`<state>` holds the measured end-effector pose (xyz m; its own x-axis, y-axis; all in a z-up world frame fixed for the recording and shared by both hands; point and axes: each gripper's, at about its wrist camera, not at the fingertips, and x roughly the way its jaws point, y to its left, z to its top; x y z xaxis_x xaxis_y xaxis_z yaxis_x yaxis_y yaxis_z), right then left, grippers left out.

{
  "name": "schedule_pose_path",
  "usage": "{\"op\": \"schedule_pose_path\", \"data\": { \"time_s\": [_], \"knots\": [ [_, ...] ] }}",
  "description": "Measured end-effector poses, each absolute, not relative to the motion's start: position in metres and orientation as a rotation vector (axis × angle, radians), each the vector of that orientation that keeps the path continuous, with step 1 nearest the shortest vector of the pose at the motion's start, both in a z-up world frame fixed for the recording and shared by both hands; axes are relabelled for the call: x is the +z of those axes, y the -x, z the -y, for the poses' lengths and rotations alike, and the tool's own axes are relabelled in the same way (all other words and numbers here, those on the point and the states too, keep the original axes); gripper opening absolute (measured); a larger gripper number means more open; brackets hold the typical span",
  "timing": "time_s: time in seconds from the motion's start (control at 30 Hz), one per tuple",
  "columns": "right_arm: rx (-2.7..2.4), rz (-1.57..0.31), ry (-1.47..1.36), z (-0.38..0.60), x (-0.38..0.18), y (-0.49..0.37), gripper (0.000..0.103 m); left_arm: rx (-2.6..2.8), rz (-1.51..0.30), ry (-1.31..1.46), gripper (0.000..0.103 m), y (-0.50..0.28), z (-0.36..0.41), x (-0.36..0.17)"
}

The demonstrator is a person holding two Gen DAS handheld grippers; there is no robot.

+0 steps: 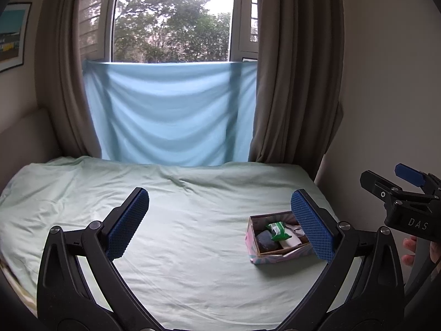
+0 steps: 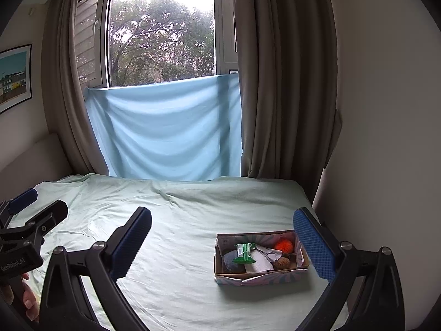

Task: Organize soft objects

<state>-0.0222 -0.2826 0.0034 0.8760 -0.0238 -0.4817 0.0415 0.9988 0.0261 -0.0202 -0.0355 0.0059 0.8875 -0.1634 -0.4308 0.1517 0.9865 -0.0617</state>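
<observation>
Black arms of the left hand-held gripper (image 1: 220,220) fill the bottom of the left wrist view, spread wide, with blue textured pads (image 1: 128,223) facing each other across a broad gap. Nothing sits between them; they hover above a bed (image 1: 179,262) covered in a pale green sheet. Just past the right pad, on the right side of the bed, lies a small patterned cardboard box (image 1: 275,258), open at the top. Inside it are a green packet (image 1: 277,231), a dark grey soft lump (image 1: 266,241) and white paper or cloth. At the far right edge, the right hand-held gripper (image 1: 402,190) enters level with the box, its side turned to the camera, with fingers of a hand (image 1: 410,251) below it. Behind the bed hang a light blue cloth (image 1: 171,113) across a window and brown curtains (image 1: 297,82).

From the right wrist view, the right hand-held gripper (image 2: 222,240) is also spread wide and empty, hovering over the bed (image 2: 179,248). The box (image 2: 261,277) rests on the sheet just inside its right pad (image 2: 314,245), not touching it. Here the box also shows an orange fuzzy ball (image 2: 284,245) and a brown fuzzy ball (image 2: 283,262) beside the green packet (image 2: 244,253). At the left edge, the left hand-held gripper (image 2: 35,204) appears side-on, held by a hand (image 2: 27,300) low in the corner.
</observation>
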Motion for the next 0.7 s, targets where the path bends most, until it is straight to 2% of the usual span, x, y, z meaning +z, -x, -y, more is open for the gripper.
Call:
{"op": "schedule_pose_path", "data": {
  "time_s": [0.7],
  "knots": [
    [-0.042,-0.502,-0.041,0.283,0.0025,0.0227,0.102,-0.187,-0.468,0.032,0.103,0.0202,0.0395,0.0006]
  ]
}}
